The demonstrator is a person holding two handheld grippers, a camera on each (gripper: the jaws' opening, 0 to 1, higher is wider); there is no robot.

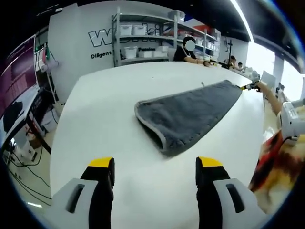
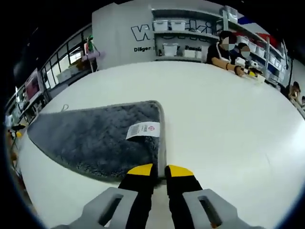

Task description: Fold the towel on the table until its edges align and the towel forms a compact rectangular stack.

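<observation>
Well — right tool (image 2: pixel 160 171) pinches towel (image 2: pixel 102 138) edge — table (image 2: pixel 224 119).

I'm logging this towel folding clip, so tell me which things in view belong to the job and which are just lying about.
Belongs to the job:
- grey towel, lying folded on the table
- white table
- left gripper, open, short of the towel
- right gripper, nearly closed at the towel's edge

Just lying about:
- shelves with white bins
- people seated at the far side
</observation>
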